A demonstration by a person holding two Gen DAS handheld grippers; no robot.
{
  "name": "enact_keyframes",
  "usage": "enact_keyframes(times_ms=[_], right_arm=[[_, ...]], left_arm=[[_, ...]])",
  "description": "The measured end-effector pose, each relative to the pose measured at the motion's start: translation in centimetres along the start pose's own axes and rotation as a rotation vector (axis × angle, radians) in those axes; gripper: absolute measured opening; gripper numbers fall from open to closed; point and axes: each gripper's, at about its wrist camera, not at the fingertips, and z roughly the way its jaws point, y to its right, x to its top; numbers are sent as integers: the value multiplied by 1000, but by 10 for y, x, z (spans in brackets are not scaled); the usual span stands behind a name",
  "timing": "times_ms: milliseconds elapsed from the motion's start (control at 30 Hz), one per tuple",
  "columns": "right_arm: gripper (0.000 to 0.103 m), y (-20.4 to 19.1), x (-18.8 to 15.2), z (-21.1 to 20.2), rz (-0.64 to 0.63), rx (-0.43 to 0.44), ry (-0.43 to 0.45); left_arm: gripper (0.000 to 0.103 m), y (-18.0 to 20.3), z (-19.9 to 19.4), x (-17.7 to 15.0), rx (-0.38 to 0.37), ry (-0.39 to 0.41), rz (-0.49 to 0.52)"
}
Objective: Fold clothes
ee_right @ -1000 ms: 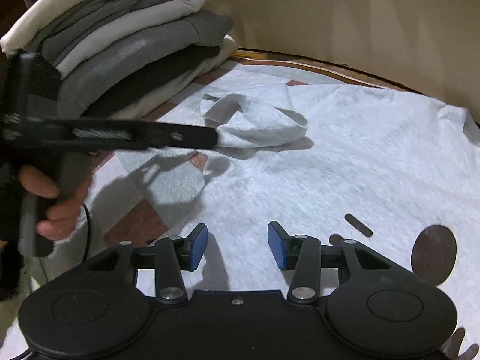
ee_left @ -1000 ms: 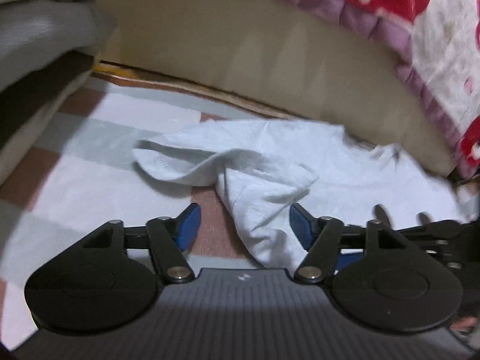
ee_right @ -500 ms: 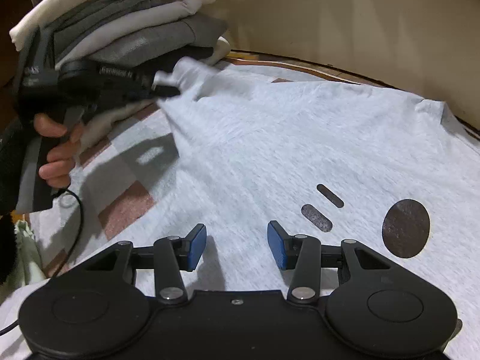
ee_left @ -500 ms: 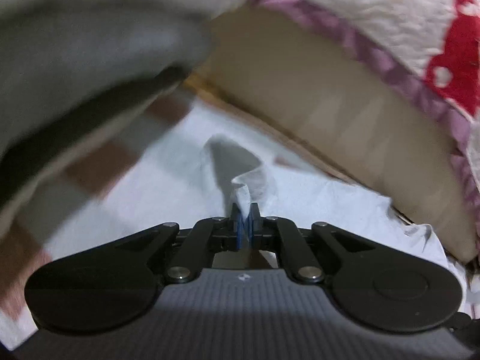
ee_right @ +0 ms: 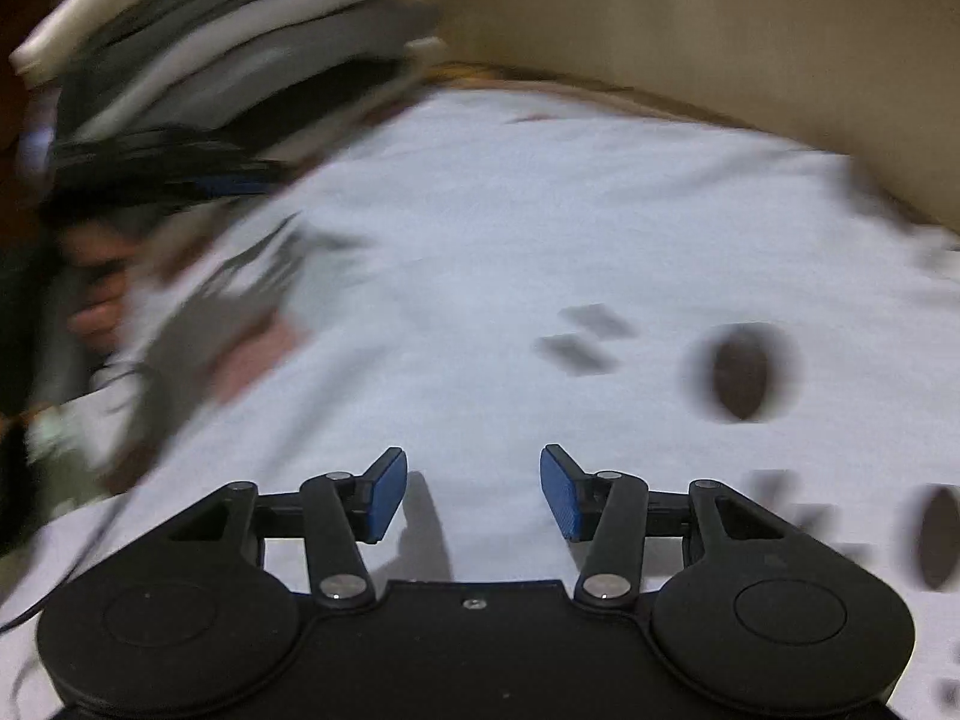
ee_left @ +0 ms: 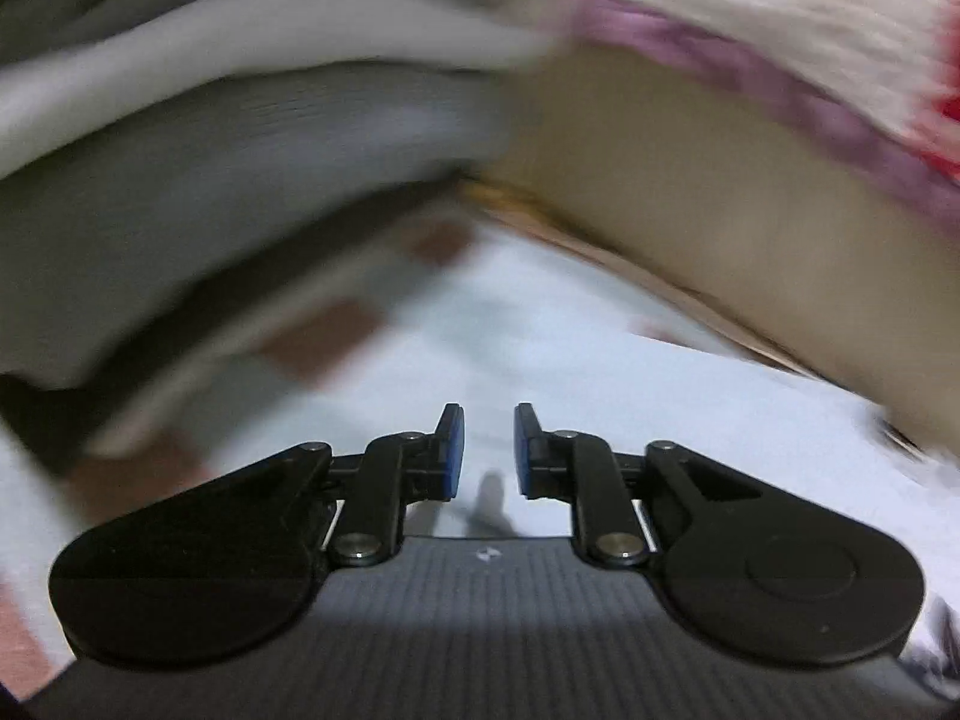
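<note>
T-shirt (ee_right: 510, 276), pale grey, lies spread flat in front of you, near the stack of folded clothes (ee_left: 228, 138). Your left hand-held gripper (ee_left: 487, 444) has just been opening and stands slightly parted with nothing between its pads; your right hand-held gripper (ee_right: 474, 492) hovers parted and empty. Both views are smeared, so the released sleeve, seemingly flat, could have rumpled and skewed your next fold.

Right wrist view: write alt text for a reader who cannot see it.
A pale shirt with dark printed marks lies spread flat, and the right gripper hangs over it with its blue pads apart and nothing between them. At upper left a stack of folded clothes sits beside the shirt. The picture is blurred.
</note>
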Motion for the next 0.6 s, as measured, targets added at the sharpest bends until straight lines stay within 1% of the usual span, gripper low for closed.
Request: enact_keyframes(times_ms=[67,100,133,167,200,267,300,333,433,500,533,600], right_arm=[[54,25,2,-19,55,-87,55],[54,40,0,-32,96,-114,93],[54,58,-3,-47,146,-152,133],[54,76,-7,-62,197,-192,173],[55,95,-13,-80,254,-239,212],[55,131,-32,-110,356,-308,260],[55,149,-42,-125,408,-338,278],[55,167,-54,-139,460,-368,294],[56,214,-95,-170,605,-434,305],[57,237,-124,-182,706,-470,312],[57,248,-138,-186,756,-486,318],[57,265,-158,-189,854,-486,339]], left_arm=[[20,37,-2,-5,-98,-28,104],[27,56,-2,-10,-143,-47,156],[37,75,0,-15,-185,-70,208],[41,92,2,-21,-214,-96,246],[42,106,5,-27,-231,-127,270],[42,132,11,-42,-267,-182,309],[42,145,13,-48,-287,-194,333],[40,158,14,-53,-307,-196,365],[36,197,18,-69,-367,-196,461],[34,222,24,-75,-404,-181,519],[34,232,28,-78,-421,-189,530],[34,246,35,-82,-443,-210,531]])
